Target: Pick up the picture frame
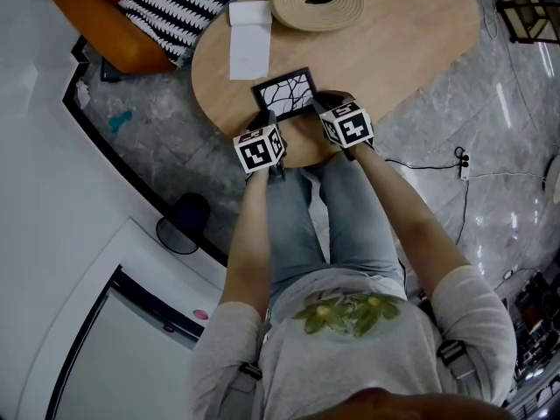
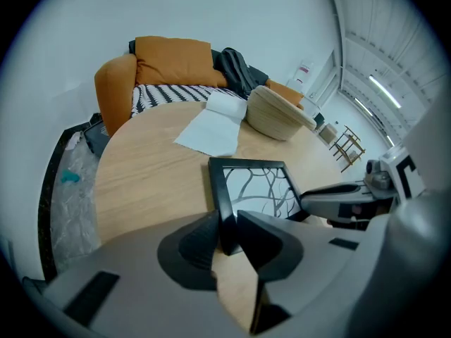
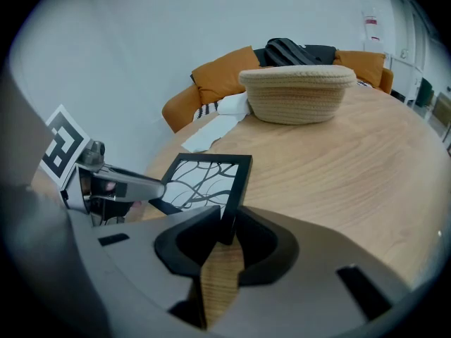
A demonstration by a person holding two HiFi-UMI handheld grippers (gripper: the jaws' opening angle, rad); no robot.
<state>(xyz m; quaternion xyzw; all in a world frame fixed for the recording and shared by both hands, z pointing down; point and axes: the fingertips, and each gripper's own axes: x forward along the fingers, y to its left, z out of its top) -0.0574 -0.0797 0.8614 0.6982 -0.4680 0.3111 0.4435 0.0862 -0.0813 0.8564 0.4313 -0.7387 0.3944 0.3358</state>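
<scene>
The picture frame [image 1: 284, 91], black with a branch pattern behind its glass, sits at the near edge of the oval wooden table [image 1: 420, 42]. My left gripper [image 1: 269, 116] is at its left side. In the left gripper view the frame's [image 2: 257, 185] left bar stands between the jaws of that gripper [image 2: 227, 234], and both pads press on it. My right gripper [image 1: 317, 103] is at the opposite side. In the right gripper view the frame's [image 3: 204, 182] right bar is pinched in that gripper [image 3: 227, 231]. Whether the frame is off the wood I cannot tell.
A woven basket [image 1: 317, 0] and a white folded sheet [image 1: 249, 38] lie farther back on the table. An orange sofa [image 1: 96, 16] with a striped cushion [image 1: 179, 3] stands beyond the far-left edge. A cable [image 1: 437, 164] runs over the marble floor at the right.
</scene>
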